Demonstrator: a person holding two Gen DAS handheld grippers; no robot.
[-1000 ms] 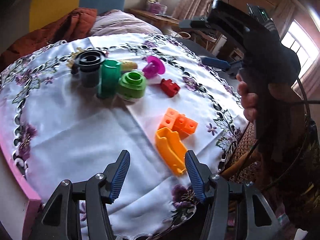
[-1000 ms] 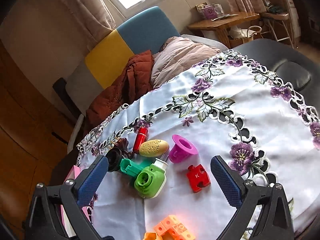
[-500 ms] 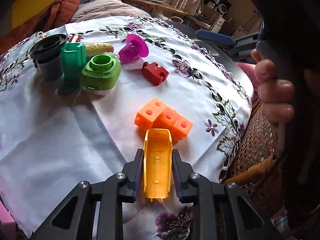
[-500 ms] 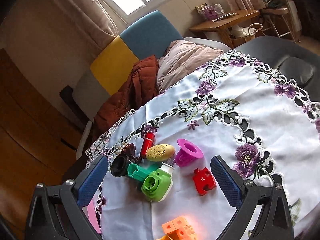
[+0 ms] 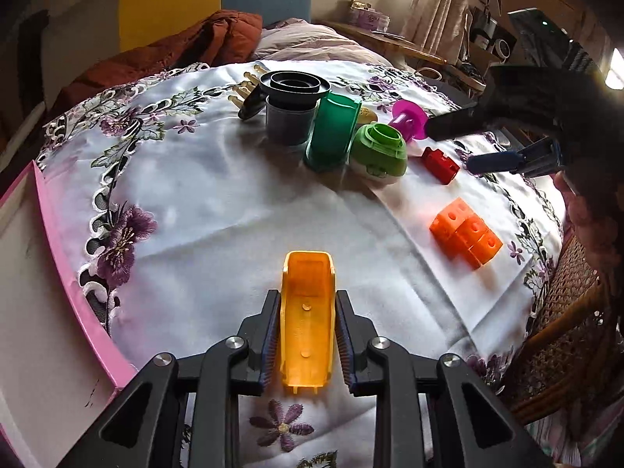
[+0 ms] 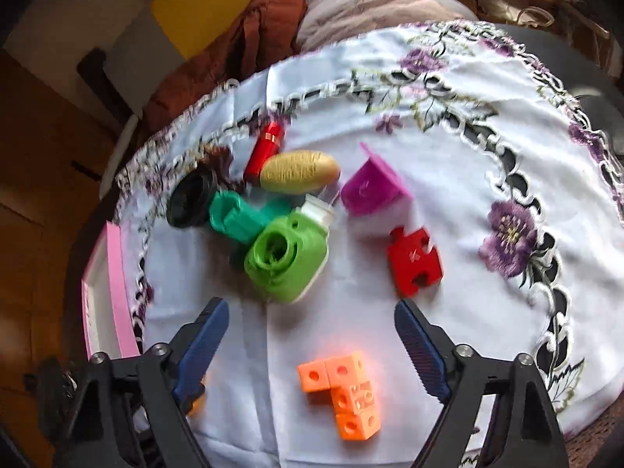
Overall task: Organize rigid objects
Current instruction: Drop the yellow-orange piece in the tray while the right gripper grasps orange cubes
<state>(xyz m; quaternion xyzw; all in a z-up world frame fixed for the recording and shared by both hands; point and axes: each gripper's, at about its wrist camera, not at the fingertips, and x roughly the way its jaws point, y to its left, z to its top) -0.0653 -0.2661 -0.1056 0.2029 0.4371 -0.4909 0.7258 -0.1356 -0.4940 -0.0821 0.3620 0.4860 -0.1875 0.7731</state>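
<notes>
My left gripper [image 5: 308,335] is shut on an orange plastic scoop-shaped piece [image 5: 308,312] and holds it over the white embroidered tablecloth [image 5: 218,210]. My right gripper [image 6: 312,335] is open and empty above the orange cube cluster [image 6: 343,390], which also shows in the left wrist view [image 5: 466,233]. Beyond lie a red puzzle block [image 6: 414,260], a light green toy camera [image 6: 286,259], a teal piece [image 6: 238,214], a magenta funnel [image 6: 372,189], a gold oval [image 6: 298,171], a red tube [image 6: 263,152] and a black ring [image 6: 193,201].
A pink-edged tray [image 5: 50,273] lies at the table's left edge, also in the right wrist view [image 6: 107,288]. A dark cup with a black lid [image 5: 290,105] stands behind the teal piece. A wicker chair [image 5: 561,331] is at the right. Clothes lie on the chair behind.
My left gripper closed on the orange scoop piece and carried it left, away from the cubes. My right gripper dropped down toward the orange cube cluster, still open.
</notes>
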